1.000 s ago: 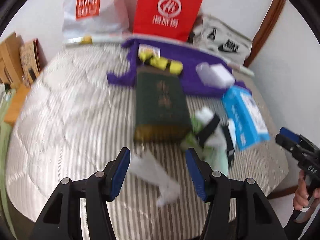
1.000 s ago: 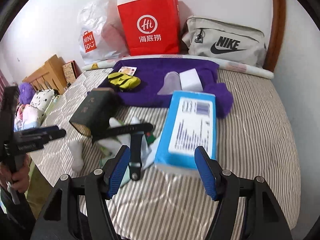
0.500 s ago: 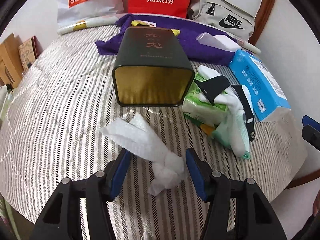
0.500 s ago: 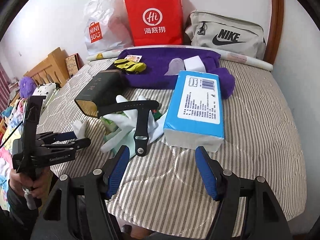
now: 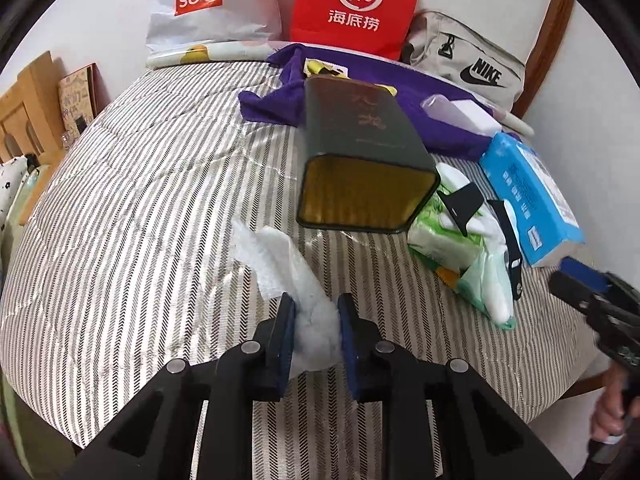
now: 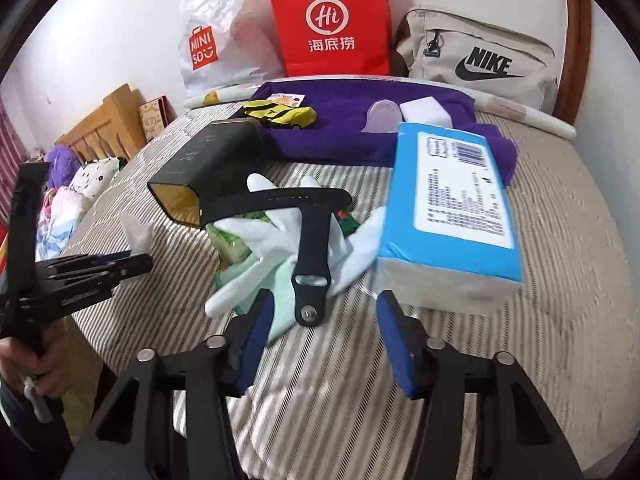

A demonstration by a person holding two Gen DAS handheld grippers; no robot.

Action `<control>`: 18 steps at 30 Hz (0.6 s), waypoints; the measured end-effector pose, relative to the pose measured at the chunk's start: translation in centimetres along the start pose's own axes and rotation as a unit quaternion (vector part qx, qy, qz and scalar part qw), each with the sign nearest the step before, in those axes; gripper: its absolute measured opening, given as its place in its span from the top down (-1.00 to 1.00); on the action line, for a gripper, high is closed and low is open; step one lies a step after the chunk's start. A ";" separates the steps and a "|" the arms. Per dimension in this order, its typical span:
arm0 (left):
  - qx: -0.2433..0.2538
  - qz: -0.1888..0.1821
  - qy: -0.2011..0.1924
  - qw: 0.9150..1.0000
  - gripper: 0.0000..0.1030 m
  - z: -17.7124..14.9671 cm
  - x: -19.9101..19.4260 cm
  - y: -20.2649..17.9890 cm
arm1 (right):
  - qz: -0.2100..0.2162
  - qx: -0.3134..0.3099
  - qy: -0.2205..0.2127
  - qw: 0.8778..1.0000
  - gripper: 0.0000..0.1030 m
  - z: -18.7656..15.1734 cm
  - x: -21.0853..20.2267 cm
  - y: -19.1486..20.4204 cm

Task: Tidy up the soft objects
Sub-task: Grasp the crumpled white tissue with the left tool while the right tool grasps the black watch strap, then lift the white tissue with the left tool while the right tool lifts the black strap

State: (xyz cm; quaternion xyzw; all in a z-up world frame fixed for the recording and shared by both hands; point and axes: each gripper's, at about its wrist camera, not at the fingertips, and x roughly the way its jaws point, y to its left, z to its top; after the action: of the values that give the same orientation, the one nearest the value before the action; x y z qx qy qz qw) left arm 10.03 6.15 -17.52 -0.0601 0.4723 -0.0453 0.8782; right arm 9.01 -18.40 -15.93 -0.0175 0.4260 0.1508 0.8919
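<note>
My left gripper [image 5: 314, 334] is closing on the crumpled white tissue [image 5: 288, 276], pads touching it, on the striped bedcover [image 5: 140, 208] before the dark tin [image 5: 360, 160]. My right gripper [image 6: 322, 338] is closing, unclenched, around the black strap [image 6: 310, 276] and white gloves [image 6: 276, 232]; pads clear of both.

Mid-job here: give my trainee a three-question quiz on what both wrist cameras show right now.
1. True or false: the dark tin lies on its side, its open end toward the left gripper.
2. What sits between the left gripper's closing jaws? A) white tissue B) black strap C) purple cloth
3. Fill in: the strap lies across the white ____.

Key: 1 true. 2 A. 3 gloves.
</note>
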 end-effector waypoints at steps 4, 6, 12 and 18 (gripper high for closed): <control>-0.010 -0.021 0.009 1.000 0.60 0.1 0.3 0.3 | -0.001 0.007 0.007 1.000 0.04 0.0 2.1 0.9; -0.006 -0.022 0.012 1.000 0.60 0.0 0.6 0.3 | -0.001 0.002 0.017 1.000 0.10 -0.2 3.2 1.3; -0.011 -0.028 0.018 0.999 0.60 -0.1 0.9 0.7 | -0.013 -0.004 0.017 1.000 0.49 -0.3 4.3 1.5; -0.011 -0.023 0.019 0.999 0.59 -0.1 1.0 0.5 | 0.007 -0.014 -0.003 1.000 0.49 -0.1 1.7 1.4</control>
State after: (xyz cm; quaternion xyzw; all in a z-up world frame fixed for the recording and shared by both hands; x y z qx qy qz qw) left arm 10.50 6.53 -18.44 -0.0795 0.4880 -0.0618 0.8670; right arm 9.55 -16.69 -17.14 -0.0266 0.4215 0.1625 0.8917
